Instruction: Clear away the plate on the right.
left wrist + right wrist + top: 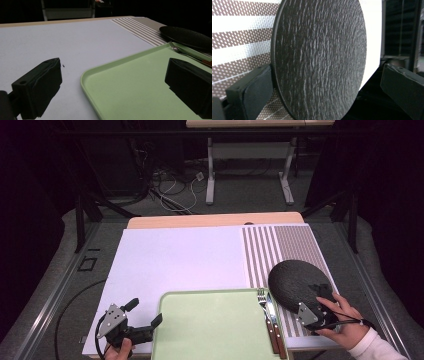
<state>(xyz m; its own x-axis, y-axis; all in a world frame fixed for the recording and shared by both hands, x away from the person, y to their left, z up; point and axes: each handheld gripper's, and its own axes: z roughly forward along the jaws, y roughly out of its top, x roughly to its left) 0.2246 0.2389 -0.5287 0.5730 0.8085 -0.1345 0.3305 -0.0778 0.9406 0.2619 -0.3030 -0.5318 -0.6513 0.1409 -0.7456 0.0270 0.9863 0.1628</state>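
Right gripper view: right tongs [322,82] gape wide astride the near rim of the black plate [319,57], right of the green tray [210,325]. Looks stiff, heavyish, chip-prone; pinch it by the rim. Left tongs [115,87] wide, empty, at the tray's left edge

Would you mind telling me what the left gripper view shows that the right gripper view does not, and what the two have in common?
Left gripper view alone: the green tray, a fork lying along its far edge, and the white mat, seen between the left claw's wide-apart jaws.

Right gripper view alone: the right claw with its jaws open either side of the plate's near rim.

Shared: the black textured plate and the striped placemat.
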